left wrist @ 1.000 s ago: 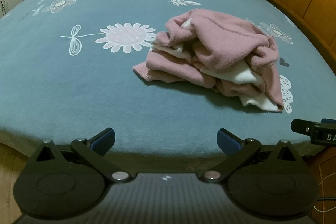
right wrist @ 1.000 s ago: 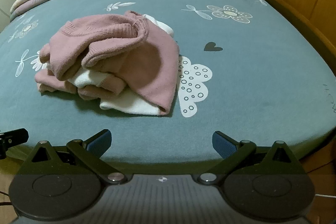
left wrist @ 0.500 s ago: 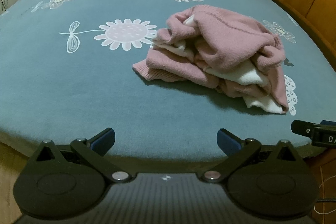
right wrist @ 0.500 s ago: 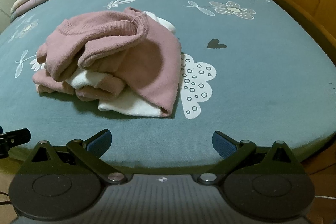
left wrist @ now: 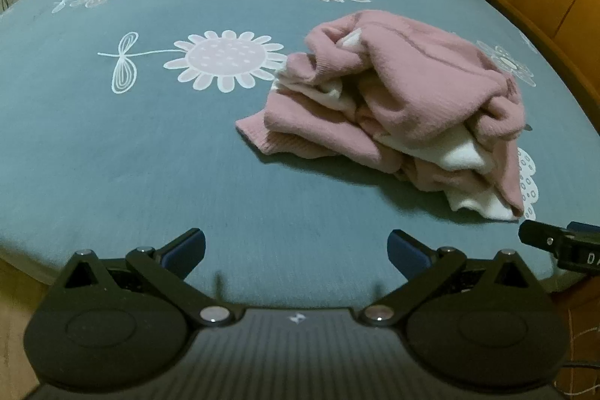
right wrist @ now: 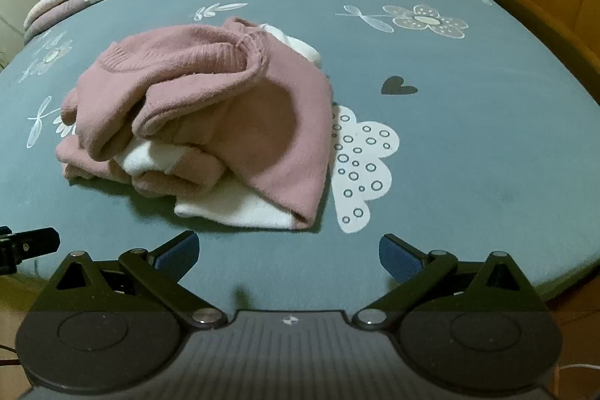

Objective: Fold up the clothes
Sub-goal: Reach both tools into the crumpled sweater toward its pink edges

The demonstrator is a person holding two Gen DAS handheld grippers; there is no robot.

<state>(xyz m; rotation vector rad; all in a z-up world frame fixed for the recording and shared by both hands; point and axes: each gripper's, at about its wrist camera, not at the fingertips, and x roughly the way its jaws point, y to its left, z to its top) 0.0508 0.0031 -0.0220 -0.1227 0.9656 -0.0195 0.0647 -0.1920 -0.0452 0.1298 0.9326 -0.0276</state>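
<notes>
We start from the pink-and-white sweater [left wrist: 405, 107], which lies crumpled in a heap on the grey-blue flowered bedsheet [left wrist: 157, 152], toward the near edge of the bed and between the big printed daisy [left wrist: 225, 59] and the white dotted cloud [right wrist: 360, 167]. The heap runs roughly crosswise to both cameras: a ribbed pink cuff or hem pokes out at its left end in the left wrist view, while its right end finishes in a white flap tucked under a pink fold, just touching the cloud print. From our left gripper [left wrist: 296, 250] the garment sits ahead and off to the right, so that tool faces mostly bare sheet; from our right gripper [right wrist: 288, 250] it sits ahead and a little to the left, with the white flap nearly in line with the gap between the fingers. We judge the right tool the nearer one to a graspable edge, and the left better placed for the ribbed end (if we mean to spread the piece flat first). Both tools hover over the near edge of the bed with their blue-padded fingers spread wide and nothing between them, well clear of the cloth. We cannot make out where the sleeves, collar or hem really lie inside the bundle, nor whether the white part is a lining or a second garment; the underside is hidden.
</notes>
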